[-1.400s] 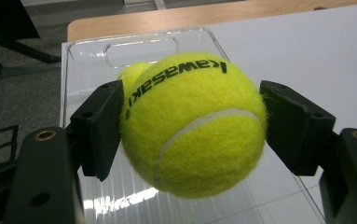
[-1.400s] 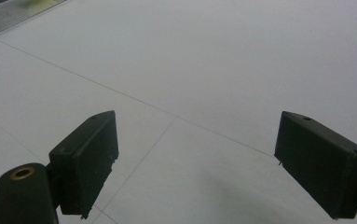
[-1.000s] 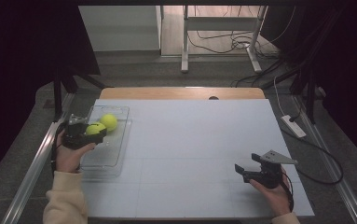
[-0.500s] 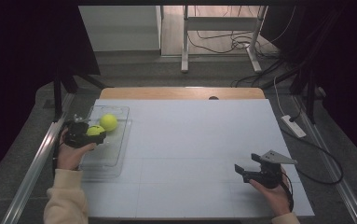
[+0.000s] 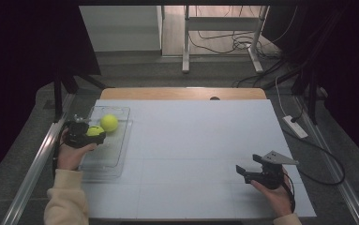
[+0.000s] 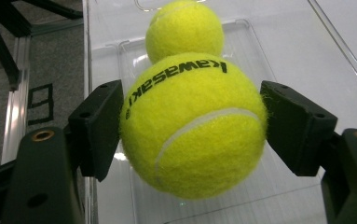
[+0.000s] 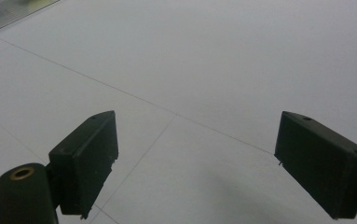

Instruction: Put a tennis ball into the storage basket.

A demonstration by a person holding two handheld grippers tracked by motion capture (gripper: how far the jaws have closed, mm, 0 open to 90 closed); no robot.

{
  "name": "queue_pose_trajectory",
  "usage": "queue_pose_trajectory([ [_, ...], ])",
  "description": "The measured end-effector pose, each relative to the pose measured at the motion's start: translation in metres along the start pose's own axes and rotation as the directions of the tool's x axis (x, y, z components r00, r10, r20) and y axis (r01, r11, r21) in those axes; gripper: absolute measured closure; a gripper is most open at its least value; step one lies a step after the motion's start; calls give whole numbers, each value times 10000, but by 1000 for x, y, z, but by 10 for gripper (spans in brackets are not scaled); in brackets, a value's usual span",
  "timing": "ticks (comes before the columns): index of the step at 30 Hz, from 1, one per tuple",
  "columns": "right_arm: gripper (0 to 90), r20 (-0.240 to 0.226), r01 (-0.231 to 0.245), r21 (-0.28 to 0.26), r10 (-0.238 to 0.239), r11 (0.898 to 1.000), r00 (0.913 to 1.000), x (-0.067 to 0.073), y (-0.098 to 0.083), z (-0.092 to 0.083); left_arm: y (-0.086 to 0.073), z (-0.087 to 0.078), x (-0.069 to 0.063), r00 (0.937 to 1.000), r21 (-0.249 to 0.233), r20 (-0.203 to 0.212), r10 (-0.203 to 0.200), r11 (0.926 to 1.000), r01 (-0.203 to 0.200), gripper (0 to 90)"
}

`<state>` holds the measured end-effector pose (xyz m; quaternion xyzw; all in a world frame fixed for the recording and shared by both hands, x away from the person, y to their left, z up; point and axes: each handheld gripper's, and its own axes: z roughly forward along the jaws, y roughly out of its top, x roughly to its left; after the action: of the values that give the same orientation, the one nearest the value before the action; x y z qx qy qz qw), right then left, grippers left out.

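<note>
A yellow tennis ball printed "kawasaki" sits between the pads of my left gripper, low over a clear plastic tray. The jaws have just been opening, and the pads stand at the ball's sides without squeezing it. A second tennis ball lies in the tray just beyond and touches the first. In the high view the left gripper and its ball are at the tray on the table's left, with the other ball behind. My right gripper hovers open over the bare table at the near right.
The white table top stretches between the two hands. A metal rail runs along the table's left edge. A white power strip and cables lie off the right side, and desk legs stand on the floor behind.
The left hand has edged slightly farther over the tray with the ball still between its jaws. The right gripper has stayed where it was.
</note>
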<state>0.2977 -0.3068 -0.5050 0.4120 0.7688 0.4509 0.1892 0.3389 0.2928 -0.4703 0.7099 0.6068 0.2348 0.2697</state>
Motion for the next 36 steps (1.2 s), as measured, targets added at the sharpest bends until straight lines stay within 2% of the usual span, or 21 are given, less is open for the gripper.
queue_pose_trajectory([
  [1, 131, 0, 0, 0, 0, 10000, 10000, 0, 0, 0, 0, -1, 1, 9999, -210, -48, -134, 9997, 133, 241],
  [3, 130, -16, 8, -6, -8, 10000, 10000, 0, 0, 0, 2, -7, 3, 9992, -567, -26, -400, 9976, 398, 179],
  [8, 130, -2, -15, -35, 15, 10000, 10000, 0, 0, 0, 3, -14, 1, 9983, -961, 300, -490, 9940, 517, 134],
  [15, 130, 7, -20, -70, 20, 10000, 10000, 0, 0, -1, 2, -13, -3, 9970, -1019, 690, -364, 9938, 433, 125],
  [20, 130, -15, -58, -81, 58, 9999, 10000, -1, 1, -1, 0, -17, -6, 9929, -1237, 1138, -348, 9911, 489, 126],
  [23, 130, -59, -61, -156, 60, 9999, 10000, 0, 2, -1, -1, -19, -9, 9901, -1386, 1388, -209, 9895, 403, 128],
  [24, 130, -66, -49, -163, 48, 9999, 10000, 0, 3, -1, -2, -20, -11, 9885, -1469, 1504, -155, 9884, 378, 128],
  [28, 129, -99, -54, -182, 53, 9998, 9999, 0, 4, -1, -4, -25, -15, 9880, -1816, 1546, 11, 9830, 273, 129],
  [29, 129, -132, -121, -213, 118, 9997, 9998, 0, 3, -3, -5, -27, -17, 9842, -1998, 1766, 83, 9794, 276, 129],
  [30, 129, -132, -121, -213, 118, 9997, 9998, 0, 3, -3, -5, -27, -17, 9842, -1998, 1766, 83, 9794, 276, 129],
  [34, 129, -97, -124, -240, 122, 9996, 9999, -2, 2, -4, -5, -32, -21, 9794, -2347, 2011, 198, 9716, 285, 130],
  [36, 130, -40, -154, -214, 154, 9997, 9999, -4, 1, -6, -6, -36, -25, 9713, -2625, 2361, 297, 9643, 343, 134],
])
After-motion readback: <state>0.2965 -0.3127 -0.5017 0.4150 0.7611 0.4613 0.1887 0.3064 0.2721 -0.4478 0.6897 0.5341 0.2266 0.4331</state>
